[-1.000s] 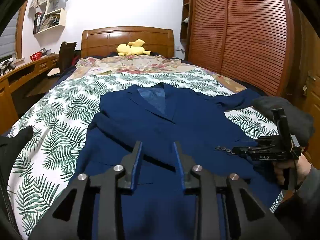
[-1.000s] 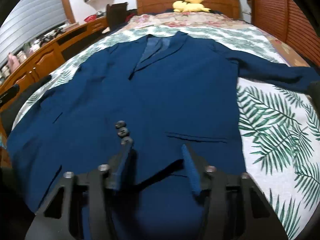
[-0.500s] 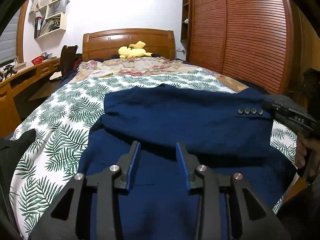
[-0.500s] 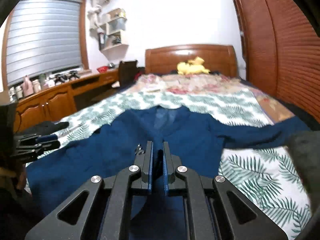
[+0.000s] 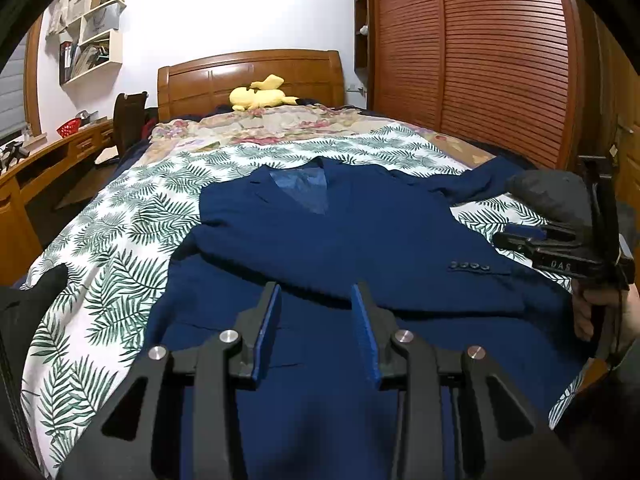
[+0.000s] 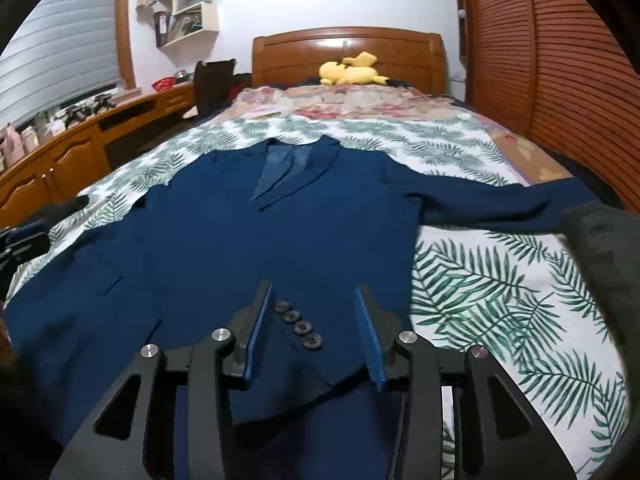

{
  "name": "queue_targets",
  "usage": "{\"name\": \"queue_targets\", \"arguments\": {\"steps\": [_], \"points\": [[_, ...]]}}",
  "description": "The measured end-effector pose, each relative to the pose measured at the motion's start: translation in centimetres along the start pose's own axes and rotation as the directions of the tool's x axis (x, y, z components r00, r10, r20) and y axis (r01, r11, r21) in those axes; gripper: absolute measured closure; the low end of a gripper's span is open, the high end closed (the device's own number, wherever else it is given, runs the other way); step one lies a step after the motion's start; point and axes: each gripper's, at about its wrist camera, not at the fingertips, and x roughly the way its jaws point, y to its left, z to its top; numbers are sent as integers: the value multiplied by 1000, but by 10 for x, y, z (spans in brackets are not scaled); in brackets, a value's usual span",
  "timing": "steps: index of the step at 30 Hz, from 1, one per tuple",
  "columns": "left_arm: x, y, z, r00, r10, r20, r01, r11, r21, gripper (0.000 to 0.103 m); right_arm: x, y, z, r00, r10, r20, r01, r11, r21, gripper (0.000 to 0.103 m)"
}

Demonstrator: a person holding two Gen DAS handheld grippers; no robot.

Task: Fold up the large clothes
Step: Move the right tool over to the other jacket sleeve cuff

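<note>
A navy blue suit jacket (image 5: 340,240) lies face up on the leaf-print bedspread (image 5: 120,248), collar toward the headboard. One sleeve is folded across the chest, its buttoned cuff (image 5: 468,267) at the right. In the right wrist view the jacket (image 6: 224,240) fills the middle, the cuff buttons (image 6: 298,325) lie between the fingers, and the other sleeve (image 6: 500,204) stretches right. My left gripper (image 5: 316,300) is open and empty above the lower jacket. My right gripper (image 6: 316,300) is open over the cuff; it also shows in the left wrist view (image 5: 520,240).
A yellow plush toy (image 5: 260,96) lies by the wooden headboard (image 5: 248,76). A wooden desk (image 6: 60,152) runs along the left of the bed. Slatted wardrobe doors (image 5: 480,60) stand on the right. A dark sleeve (image 6: 600,248) shows at the right edge.
The right gripper, shut on the sleeve cuff and raised half a second ago, has lowered the sleeve across the jacket and opened. The left gripper stayed open and hardly moved.
</note>
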Motion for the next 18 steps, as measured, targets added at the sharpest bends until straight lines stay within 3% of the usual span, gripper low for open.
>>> {"name": "queue_targets", "arguments": {"steps": [4,9,18], "points": [[4,-6,1,1000,9,6,-9,1000,3,68,12,6,-5,998,47,-32,-48,999,-18,61],[13,-20,1,999,29,28,-30,999,25,68,38,14,-16,992,39,-118,-44,998,-44,61],[40,-40,3,997,-28,-70,30,999,27,68,39,11,-19,991,53,-124,-57,998,-29,61]]}}
